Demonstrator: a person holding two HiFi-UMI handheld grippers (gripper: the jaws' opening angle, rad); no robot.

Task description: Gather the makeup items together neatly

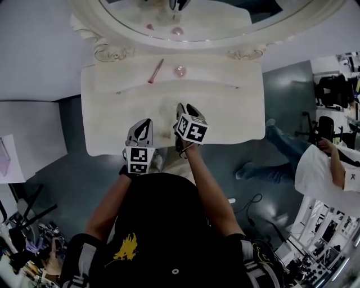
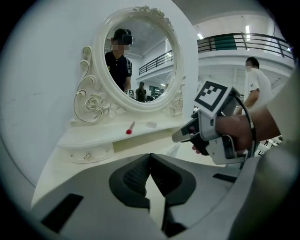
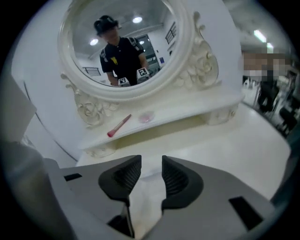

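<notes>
Right gripper (image 3: 151, 165), jaws slightly apart, before a red-tipped stick (image 3: 119, 126) and pink disc (image 3: 146, 117) on the vanity shelf (image 3: 187, 112)

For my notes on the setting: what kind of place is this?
Likely a staged dressing corner inside a large hall: an ornate mirror, a white dressing table, and a balcony railing.

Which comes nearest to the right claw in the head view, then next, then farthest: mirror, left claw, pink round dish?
1. left claw, close alongside, on its left.
2. pink round dish, ahead on the raised shelf.
3. mirror, behind that shelf.
</notes>
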